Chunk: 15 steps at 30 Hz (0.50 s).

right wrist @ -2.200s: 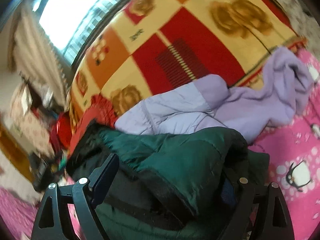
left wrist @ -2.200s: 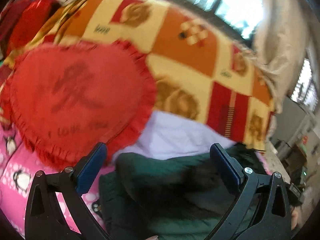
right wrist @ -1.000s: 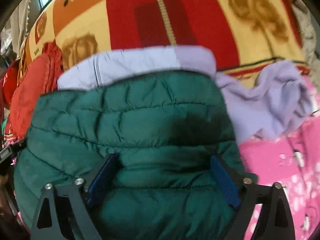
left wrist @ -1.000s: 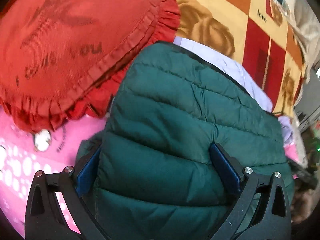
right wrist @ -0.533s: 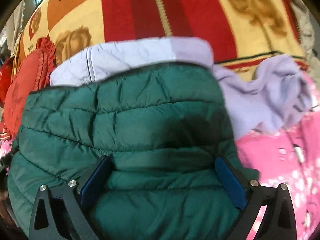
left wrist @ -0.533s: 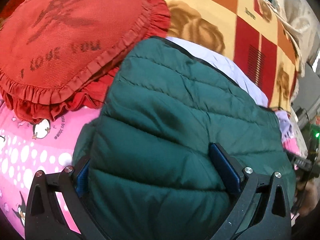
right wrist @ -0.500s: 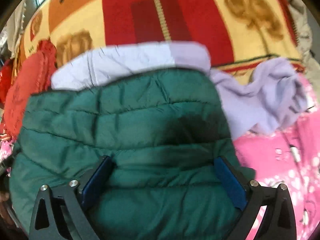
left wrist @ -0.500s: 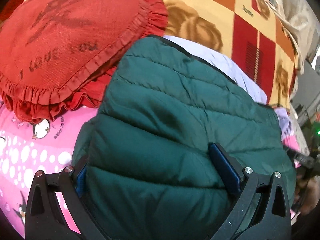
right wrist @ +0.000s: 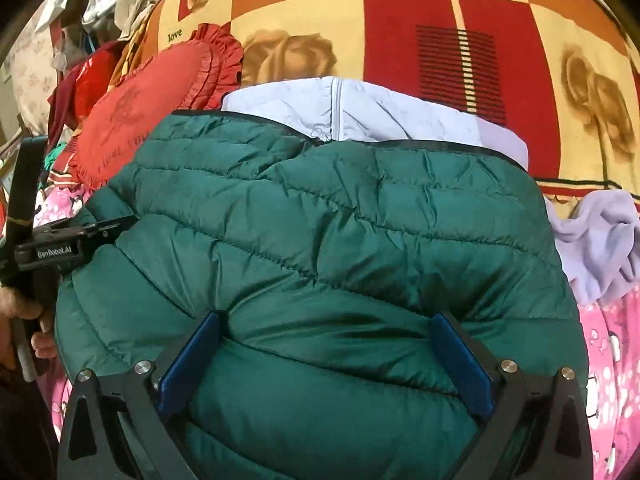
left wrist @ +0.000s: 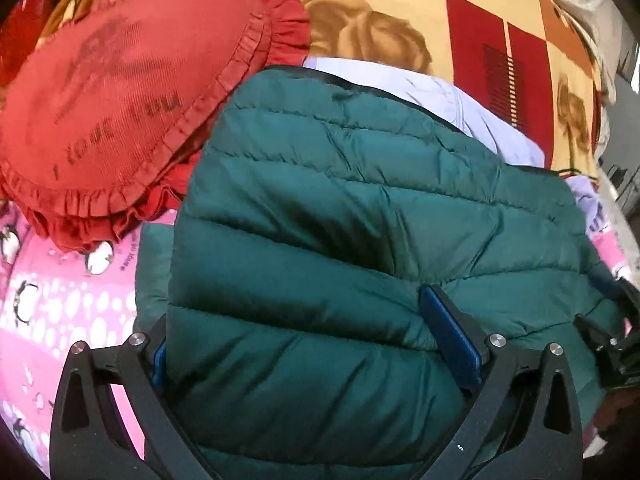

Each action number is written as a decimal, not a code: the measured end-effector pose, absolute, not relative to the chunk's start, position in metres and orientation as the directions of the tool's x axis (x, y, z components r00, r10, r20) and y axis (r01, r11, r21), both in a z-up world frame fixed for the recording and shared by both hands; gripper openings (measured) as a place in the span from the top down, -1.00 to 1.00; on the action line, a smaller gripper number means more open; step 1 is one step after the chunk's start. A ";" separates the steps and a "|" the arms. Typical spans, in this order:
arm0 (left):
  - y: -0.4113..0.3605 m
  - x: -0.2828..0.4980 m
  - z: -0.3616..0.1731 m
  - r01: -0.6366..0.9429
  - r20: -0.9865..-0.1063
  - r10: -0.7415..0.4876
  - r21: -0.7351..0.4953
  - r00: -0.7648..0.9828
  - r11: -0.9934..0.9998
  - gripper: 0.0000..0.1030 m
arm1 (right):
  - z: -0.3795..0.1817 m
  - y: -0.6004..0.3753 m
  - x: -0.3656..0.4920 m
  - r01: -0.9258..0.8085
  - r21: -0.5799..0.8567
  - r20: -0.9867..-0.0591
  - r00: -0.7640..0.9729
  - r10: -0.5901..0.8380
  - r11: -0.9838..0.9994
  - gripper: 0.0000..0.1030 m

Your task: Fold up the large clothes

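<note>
A dark green puffer jacket lies folded in a thick bundle on the bed and fills the near part of both views. My left gripper is open and straddles the bundle's near left edge, the padding bulging up between its fingers. My right gripper is open as well, its blue pads pressed into the near right part of the jacket. Under the jacket's far edge a pale lilac padded coat sticks out.
A red frilled heart cushion lies at the far left, touching the jacket. A red, orange and cream rose blanket covers the back. A crumpled lilac fleece is on the right, on the pink penguin sheet. A hand holds the left gripper.
The green jacket went from a loose raised heap to a flat folded bundle on the lilac coat. Both grippers came down onto its near edge and have since stayed nearly still.
</note>
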State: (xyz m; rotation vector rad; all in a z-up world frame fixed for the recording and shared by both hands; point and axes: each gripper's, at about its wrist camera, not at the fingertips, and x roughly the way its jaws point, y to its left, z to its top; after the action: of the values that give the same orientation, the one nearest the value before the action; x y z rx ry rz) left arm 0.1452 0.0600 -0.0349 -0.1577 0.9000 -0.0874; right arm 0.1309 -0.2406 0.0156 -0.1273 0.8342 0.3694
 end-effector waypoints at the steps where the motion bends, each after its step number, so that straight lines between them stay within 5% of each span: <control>1: 0.063 0.145 -0.034 0.012 -0.769 -0.152 -0.185 0.621 0.983 -0.99 | 0.017 -0.241 0.131 -0.366 0.035 -0.742 0.614 0.269 0.930 -1.00; 8: 0.091 0.133 -0.007 -0.026 -0.717 -0.193 -0.282 0.670 0.959 -0.99 | 0.059 -0.306 0.124 -0.251 0.075 -0.626 0.741 0.242 0.965 -0.99; 15: 0.134 0.147 0.007 -0.089 -0.709 -0.119 -0.249 0.695 0.964 -0.99 | 0.001 -0.410 0.152 -0.071 0.273 -0.742 0.619 0.258 0.959 -0.99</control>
State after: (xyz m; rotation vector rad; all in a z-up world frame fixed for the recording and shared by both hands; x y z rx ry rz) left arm 0.1474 0.1335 0.0068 -0.2751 0.8043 -0.0168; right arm 0.1525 -0.4096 0.0013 0.2263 0.8854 0.1911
